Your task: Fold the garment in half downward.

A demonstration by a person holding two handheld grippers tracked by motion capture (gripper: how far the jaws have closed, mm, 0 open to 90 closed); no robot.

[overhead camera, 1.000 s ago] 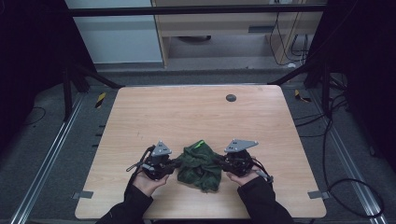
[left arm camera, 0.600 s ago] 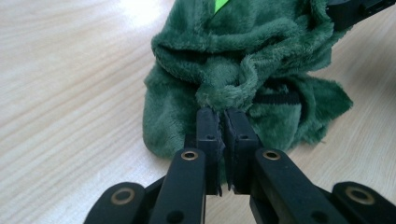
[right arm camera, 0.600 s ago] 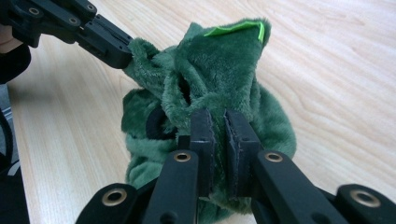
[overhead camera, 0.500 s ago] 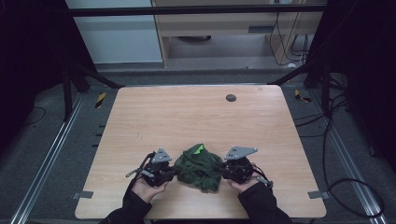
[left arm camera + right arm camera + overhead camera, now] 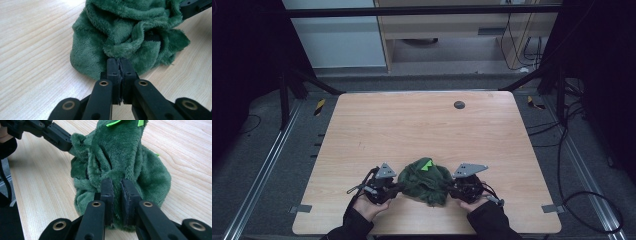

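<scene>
a person is working a crumpled dark green plush cloth at the near edge of a pale wooden table, the fleecy fabric bunching into soft folds with a bright green tag poking from its top. the left gripper is pinching a fold of the cloth with its jaws nearly together, having just closed further. the right gripper is clamping the opposite side, a thicker tuft of pile filling the narrow gap between its pads.
</scene>
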